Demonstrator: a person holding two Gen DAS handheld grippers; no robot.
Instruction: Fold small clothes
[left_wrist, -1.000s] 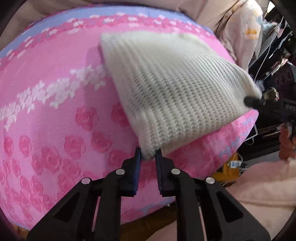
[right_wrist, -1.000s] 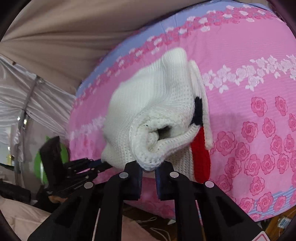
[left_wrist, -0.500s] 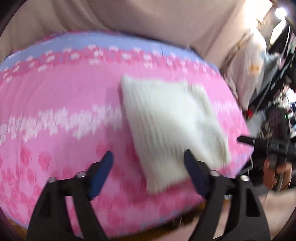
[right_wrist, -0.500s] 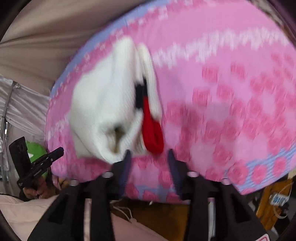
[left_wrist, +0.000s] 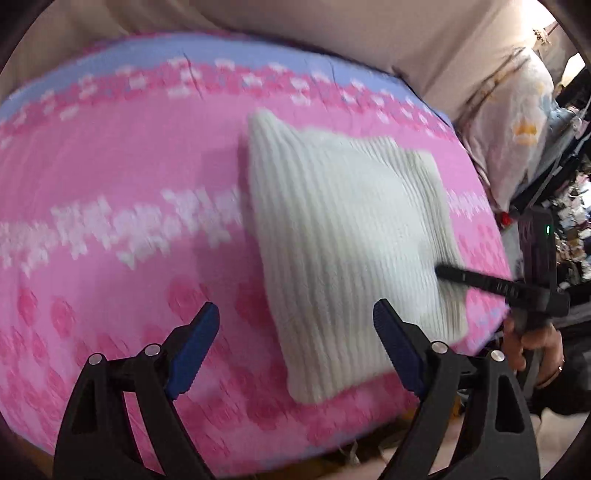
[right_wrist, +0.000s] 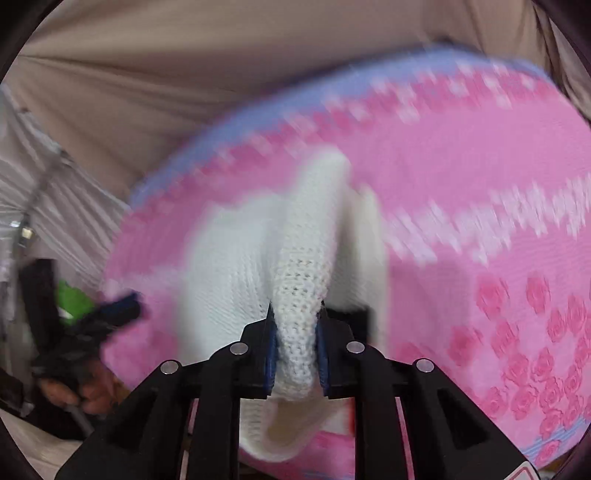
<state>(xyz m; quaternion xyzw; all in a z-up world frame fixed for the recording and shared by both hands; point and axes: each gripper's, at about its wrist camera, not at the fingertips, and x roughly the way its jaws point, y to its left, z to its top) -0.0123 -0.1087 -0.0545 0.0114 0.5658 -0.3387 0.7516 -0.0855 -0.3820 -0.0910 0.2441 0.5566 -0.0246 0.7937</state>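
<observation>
Right gripper (right_wrist: 295, 354) closing on a fold of the white knit garment (left_wrist: 347, 243); left gripper (left_wrist: 295, 347) opening wide above it, on pink floral bedspread (left_wrist: 110, 166)

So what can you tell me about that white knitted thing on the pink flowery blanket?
The white knitted garment looks soft, thick and ribbed, folded into a puffy squarish bundle. It lies on the pink rose-patterned blanket, near its edge. The right gripper is closing on a rolled fold of it, knit between the pads. The left gripper is open above it, not touching.
</observation>
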